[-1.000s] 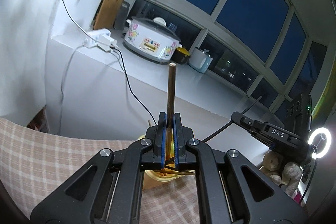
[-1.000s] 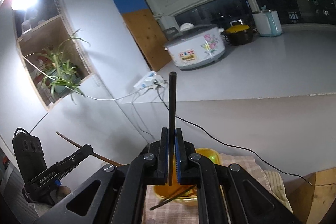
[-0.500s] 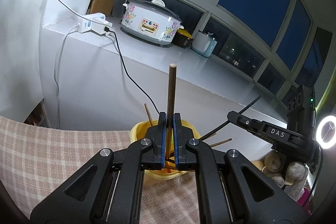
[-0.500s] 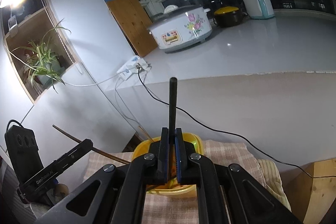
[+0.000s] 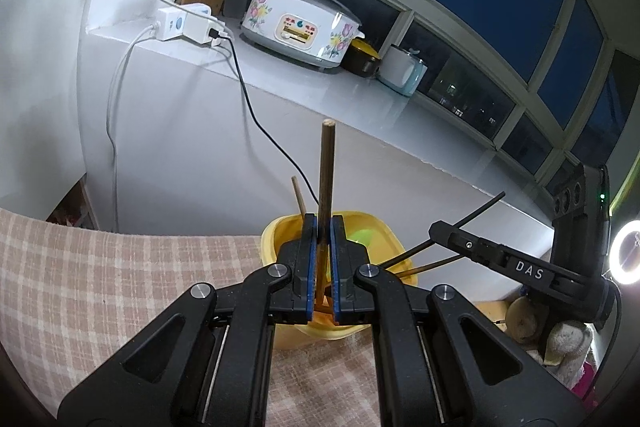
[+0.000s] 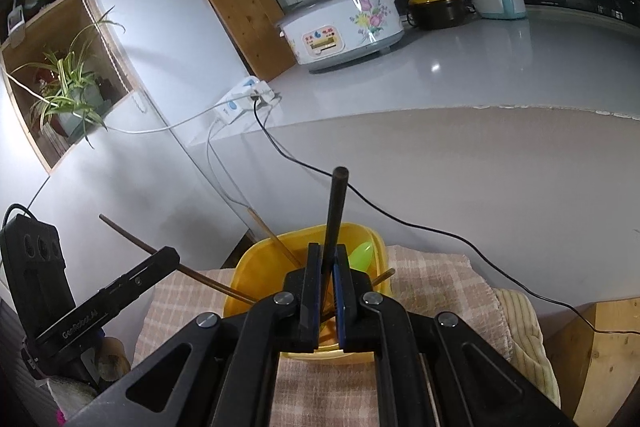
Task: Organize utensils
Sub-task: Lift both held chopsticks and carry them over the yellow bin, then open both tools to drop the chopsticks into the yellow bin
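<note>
Brown chopstick (image 5: 326, 179) lower end hidden between clamped jaws over yellow container (image 5: 384, 239).

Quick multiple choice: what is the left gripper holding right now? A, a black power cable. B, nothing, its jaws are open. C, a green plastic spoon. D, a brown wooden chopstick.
D: the left gripper is shut on a brown wooden chopstick that stands upright between its blue pads, above the yellow container.
</note>
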Available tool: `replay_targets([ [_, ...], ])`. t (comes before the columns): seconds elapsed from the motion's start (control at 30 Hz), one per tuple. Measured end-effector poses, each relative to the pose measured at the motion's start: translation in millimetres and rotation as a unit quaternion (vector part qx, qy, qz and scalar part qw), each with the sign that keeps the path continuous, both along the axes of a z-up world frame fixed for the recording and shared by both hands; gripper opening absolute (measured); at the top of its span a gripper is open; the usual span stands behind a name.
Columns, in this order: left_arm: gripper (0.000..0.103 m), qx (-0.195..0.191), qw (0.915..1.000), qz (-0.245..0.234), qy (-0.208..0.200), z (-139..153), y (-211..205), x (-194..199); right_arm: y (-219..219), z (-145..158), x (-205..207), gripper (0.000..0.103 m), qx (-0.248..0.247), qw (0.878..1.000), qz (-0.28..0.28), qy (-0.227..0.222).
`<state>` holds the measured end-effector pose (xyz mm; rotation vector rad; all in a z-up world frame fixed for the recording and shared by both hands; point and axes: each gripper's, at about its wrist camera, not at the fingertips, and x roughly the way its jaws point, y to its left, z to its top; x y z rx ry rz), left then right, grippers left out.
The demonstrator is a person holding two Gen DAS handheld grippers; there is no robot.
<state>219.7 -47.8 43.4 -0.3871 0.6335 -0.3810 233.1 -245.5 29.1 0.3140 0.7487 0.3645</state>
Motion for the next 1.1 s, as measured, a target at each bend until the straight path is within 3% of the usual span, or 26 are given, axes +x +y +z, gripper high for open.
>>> replay_targets([
  [0.73,0.003,0.003,0.9996,-0.007,0.025,-20.8,-16.3,9.8,20.1,-7.5,-0.4,0.003,-0.029,0.999,0.014,0.008],
  [0.93,0.003,0.011,0.9997,-0.007,0.021,-19.0,-16.6,6.2,20.6,-6.0,-4.6,0.008,-0.04,0.999,0.01,0.001],
  [0.97,0.004,0.013,0.9996,-0.008,0.022,-19.0,-16.4,5.2,20.2,-5.5,-5.4,0.01,-0.041,0.999,0.009,0.0],
  [1.03,0.015,0.015,0.9996,-0.006,0.022,-18.8,-15.9,2.7,20.1,-4.2,-7.6,0.031,-0.045,0.999,0.007,-0.004],
  [1.07,0.025,0.016,0.9997,-0.003,0.021,-18.2,-15.2,1.1,20.1,-3.0,-10.0,0.04,-0.05,0.999,0.003,-0.01],
  [1.1,0.033,0.018,0.9997,0.001,0.019,-17.5,-14.1,-1.2,20.2,-2.1,-11.6,0.042,-0.054,0.998,0.001,-0.013],
])
